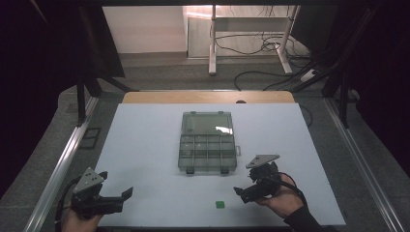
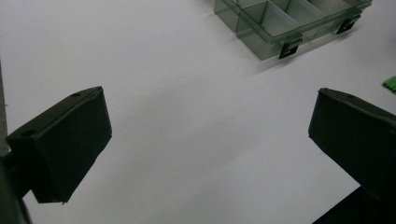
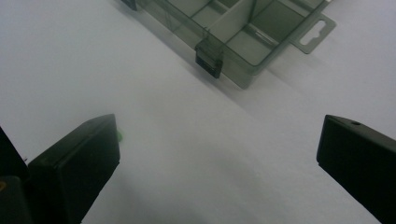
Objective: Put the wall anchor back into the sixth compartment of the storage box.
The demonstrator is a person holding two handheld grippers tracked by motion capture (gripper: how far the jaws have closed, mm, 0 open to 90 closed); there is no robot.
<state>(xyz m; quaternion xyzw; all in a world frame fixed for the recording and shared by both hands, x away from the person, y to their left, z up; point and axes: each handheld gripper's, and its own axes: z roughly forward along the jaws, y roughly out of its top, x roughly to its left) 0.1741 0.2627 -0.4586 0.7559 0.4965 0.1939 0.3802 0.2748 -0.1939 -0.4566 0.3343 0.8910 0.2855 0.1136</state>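
White table sheet (image 1: 145,159) spans the work area under both grippers. Clear compartment box (image 1: 207,142) sits mid-table, lid hinged open away from the person, dividers visible; it lies ahead of both sets of jaws, up and to the right in the left gripper view (image 2: 285,23), up and centre in the right gripper view (image 3: 238,32). Left gripper (image 1: 126,193): jaws wide apart, nothing between them but bare sheet. Right gripper (image 1: 238,191): jaws wide apart, empty too. Small green piece (image 1: 220,204) lies on the sheet between the two grippers, just beside the right gripper's left jaw (image 3: 120,136), near the left gripper's right jaw (image 2: 390,84).
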